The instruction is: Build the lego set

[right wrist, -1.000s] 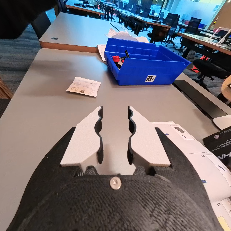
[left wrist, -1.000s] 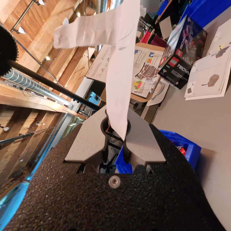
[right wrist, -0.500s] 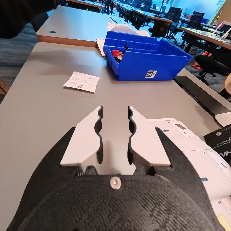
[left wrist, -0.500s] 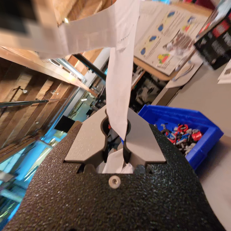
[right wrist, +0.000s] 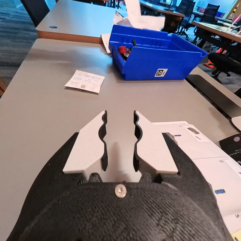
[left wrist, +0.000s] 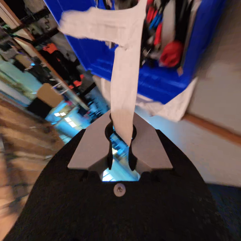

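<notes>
The left gripper [left wrist: 121, 117] has its jaws clamped on a torn paper bag [left wrist: 123, 80] over the blue bin [right wrist: 156, 62] at twelve o'clock on the counter [right wrist: 52, 117], where loose lego pieces [right wrist: 123, 50] lie. The right gripper [right wrist: 120, 112] has its jaws apart and empty. Building looks unstarted.

Grey table [right wrist: 52, 117], neighbouring desks [right wrist: 78, 19], black office chairs [right wrist: 211, 11] (far background), blue carpet [right wrist: 13, 32]

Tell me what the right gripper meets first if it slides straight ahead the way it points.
Nothing close: the open right gripper faces bare grey table. Farther along that line, the blue bin looks likeliest, near its left corner, though depth is unclear. The white paper packet lies left of it.
</notes>
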